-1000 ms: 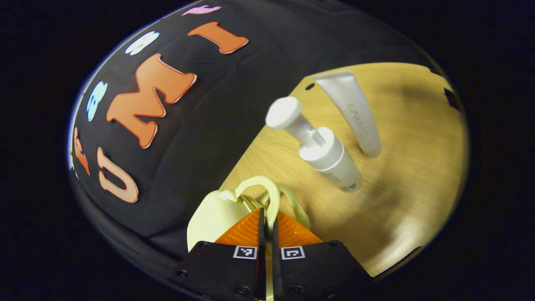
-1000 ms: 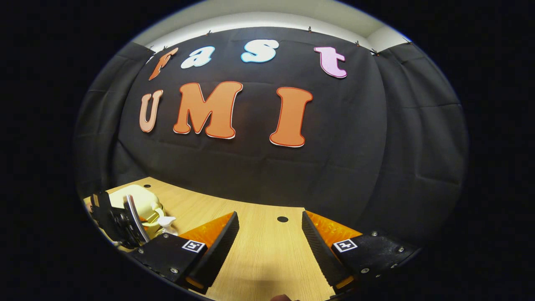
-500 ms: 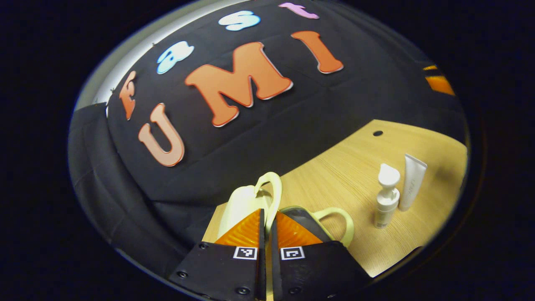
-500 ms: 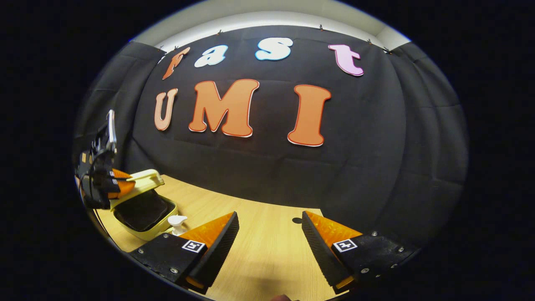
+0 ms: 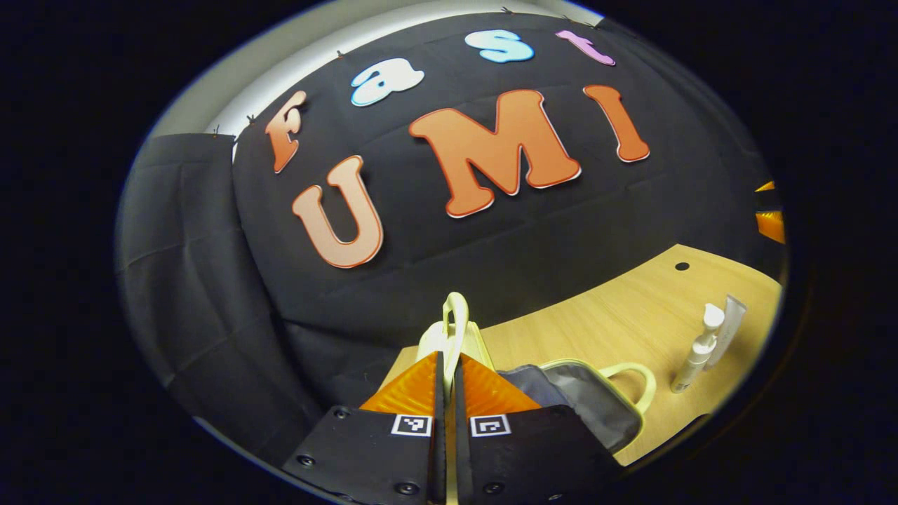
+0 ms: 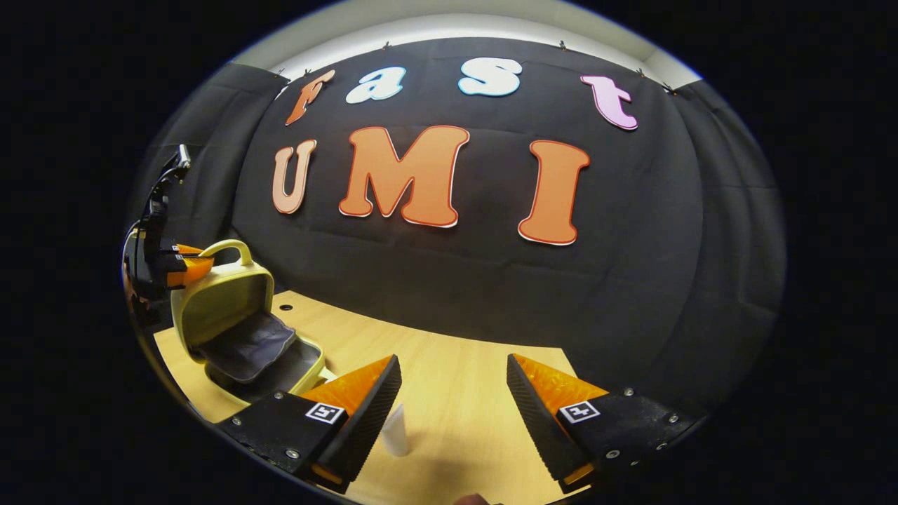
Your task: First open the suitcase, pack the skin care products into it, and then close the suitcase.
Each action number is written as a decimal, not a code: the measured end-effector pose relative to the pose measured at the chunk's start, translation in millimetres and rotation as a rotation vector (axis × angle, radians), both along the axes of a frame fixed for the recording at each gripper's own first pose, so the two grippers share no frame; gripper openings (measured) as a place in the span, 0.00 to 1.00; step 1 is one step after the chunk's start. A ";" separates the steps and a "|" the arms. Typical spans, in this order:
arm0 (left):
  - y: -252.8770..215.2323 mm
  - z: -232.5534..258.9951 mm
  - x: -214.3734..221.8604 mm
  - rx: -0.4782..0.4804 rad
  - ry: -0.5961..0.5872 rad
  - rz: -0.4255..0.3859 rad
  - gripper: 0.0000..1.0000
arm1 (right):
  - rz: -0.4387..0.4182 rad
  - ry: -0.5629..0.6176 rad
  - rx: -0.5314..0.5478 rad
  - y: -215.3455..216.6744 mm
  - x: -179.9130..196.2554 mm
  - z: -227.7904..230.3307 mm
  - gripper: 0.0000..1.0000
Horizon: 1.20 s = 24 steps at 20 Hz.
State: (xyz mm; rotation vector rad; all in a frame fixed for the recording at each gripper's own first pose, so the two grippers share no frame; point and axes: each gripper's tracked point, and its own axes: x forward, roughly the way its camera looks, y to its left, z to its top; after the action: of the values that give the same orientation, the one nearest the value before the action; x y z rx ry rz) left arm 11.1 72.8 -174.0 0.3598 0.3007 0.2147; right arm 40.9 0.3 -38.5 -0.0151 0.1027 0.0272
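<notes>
My left gripper (image 5: 447, 368) is shut on the looped handle (image 5: 454, 319) of the pale yellow suitcase's lid. In the right gripper view the lid (image 6: 223, 303) stands raised, nearly upright, with the left gripper (image 6: 184, 261) at its handle. The lower half (image 5: 586, 400) lies on the table, showing its grey lining. A white pump bottle (image 5: 699, 349) and a white tube (image 5: 729, 324) stand close together to the right of the case. My right gripper (image 6: 453, 393) hangs open over the table. A white product (image 6: 396, 432) shows beside its left finger, partly hidden.
The wooden table (image 6: 456, 379) runs back to the black cloth wall. It has small round holes (image 5: 682, 266) near its far edge. A bit of the right gripper (image 5: 769, 223) shows at the far right of the left gripper view.
My left gripper has pulled the lid up by its handle from partly raised to nearly upright. The case now stands open. The right gripper stayed open and shifted slightly.
</notes>
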 end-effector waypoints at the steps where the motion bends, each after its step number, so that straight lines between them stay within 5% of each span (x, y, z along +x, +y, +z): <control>1: 7.0 0.7 -1.2 -0.003 -0.009 0.013 0.06 | 0.005 0.002 -0.005 12.5 2.8 1.7 0.96; 12: 87.4 -26.2 -16.8 -0.081 0.031 0.167 0.06 | -0.021 0.039 -0.041 116.8 18.8 10.0 0.96; 22: 119.8 -82.5 -48.0 -0.173 0.191 0.286 0.06 | -0.090 0.107 -0.037 140.4 6.4 4.8 0.95; 24: 129.1 -84.1 -52.0 -0.145 0.186 0.323 0.15 | -0.105 0.119 -0.039 135.1 1.8 2.9 0.95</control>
State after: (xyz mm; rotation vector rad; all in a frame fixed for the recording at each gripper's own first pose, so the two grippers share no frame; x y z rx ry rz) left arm -40.9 201.9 -258.1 0.1859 0.5558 0.4749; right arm 42.8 135.5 -35.6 -0.0473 0.2225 -0.0788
